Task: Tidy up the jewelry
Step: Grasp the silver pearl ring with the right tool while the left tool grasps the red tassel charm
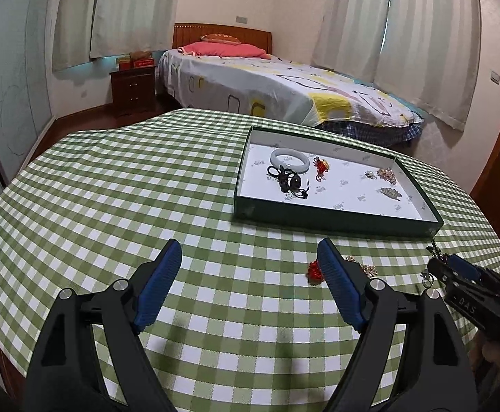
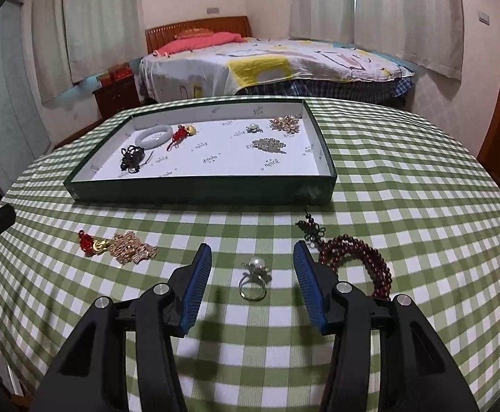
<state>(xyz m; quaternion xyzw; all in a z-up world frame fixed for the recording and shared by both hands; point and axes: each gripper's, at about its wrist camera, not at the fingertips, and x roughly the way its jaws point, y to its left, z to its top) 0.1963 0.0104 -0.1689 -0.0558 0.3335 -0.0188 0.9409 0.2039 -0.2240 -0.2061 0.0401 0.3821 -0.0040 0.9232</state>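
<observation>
A green tray (image 2: 198, 194) with a white floor holds a pale bangle (image 2: 154, 136), a black cord piece (image 2: 131, 158), a red charm (image 2: 179, 134) and three brooches (image 2: 284, 123). On the checked cloth in front lie a pearl ring (image 2: 254, 276), a dark red bead bracelet (image 2: 360, 257), a red-gold charm (image 2: 90, 242) and a gold brooch (image 2: 131, 248). My right gripper (image 2: 252, 257) is open, its fingers either side of the ring. My left gripper (image 1: 250, 261) is open and empty above the cloth, left of the red charm (image 1: 314, 270). The tray also shows in the left wrist view (image 1: 336, 221).
The table (image 1: 112, 189) is round with a green checked cloth. The right gripper shows at the right edge of the left wrist view (image 1: 456, 271). A bed (image 1: 267, 82) and a nightstand (image 1: 133, 89) stand behind the table.
</observation>
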